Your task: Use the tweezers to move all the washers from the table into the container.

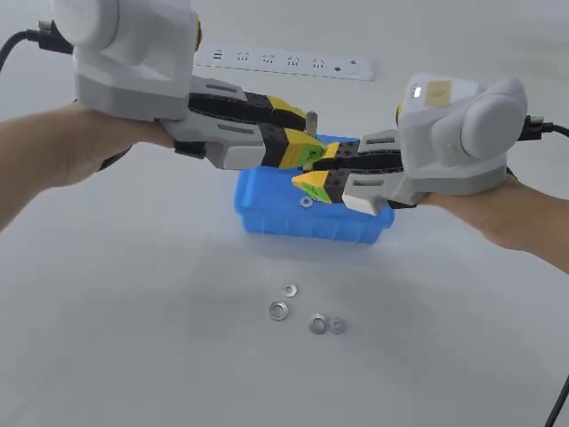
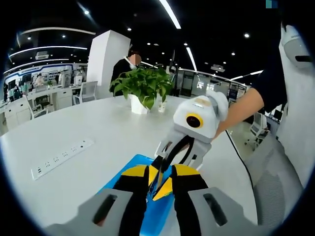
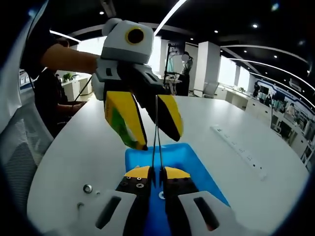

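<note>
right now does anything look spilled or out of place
Nothing stands out. Four washers lie on the table near the container, and a fifth washer lies inside it.

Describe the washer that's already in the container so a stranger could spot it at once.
Find the blue container in the middle of the white table. One small silver washer lies on its floor. The other four washers lie on bare table in front of it; this one alone sits on blue.
</note>
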Available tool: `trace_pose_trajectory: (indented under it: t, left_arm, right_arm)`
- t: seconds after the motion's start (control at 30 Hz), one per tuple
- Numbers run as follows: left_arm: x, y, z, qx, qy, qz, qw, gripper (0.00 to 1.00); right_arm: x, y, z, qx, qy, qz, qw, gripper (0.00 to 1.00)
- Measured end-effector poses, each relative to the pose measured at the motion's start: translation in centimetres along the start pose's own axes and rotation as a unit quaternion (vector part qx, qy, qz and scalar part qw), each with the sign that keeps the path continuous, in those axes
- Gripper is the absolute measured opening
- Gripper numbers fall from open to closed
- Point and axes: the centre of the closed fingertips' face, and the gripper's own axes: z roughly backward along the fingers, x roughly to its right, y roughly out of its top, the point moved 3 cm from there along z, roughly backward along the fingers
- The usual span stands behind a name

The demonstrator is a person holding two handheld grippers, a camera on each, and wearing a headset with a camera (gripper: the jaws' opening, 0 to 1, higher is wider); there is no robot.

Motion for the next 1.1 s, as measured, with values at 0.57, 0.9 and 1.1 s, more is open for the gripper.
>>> trace_pose_trajectory:
  t: [0.57,0.9,1.1]
  left_arm:
    - [0.9,0.0,0.2,-0.024,-0.027,-0.032,0.9989,0.08]
    - [1.0,0.4,0.4,-0.025,-0.017,-0.052,0.9982,0.06]
    - [1.3,0.9,0.5,-0.023,-0.017,-0.068,0.9973,0.05]
  right_arm:
    - [-1.1,0.1,-0.2,0.0,0.03,0.005,0.9995,0.1]
    - [-1.2,0.5,-0.1,0.003,0.03,0.002,0.9995,0.12]
    - [-1.3,0.9,0.0,0.002,0.027,0.012,0.9996,0.13]
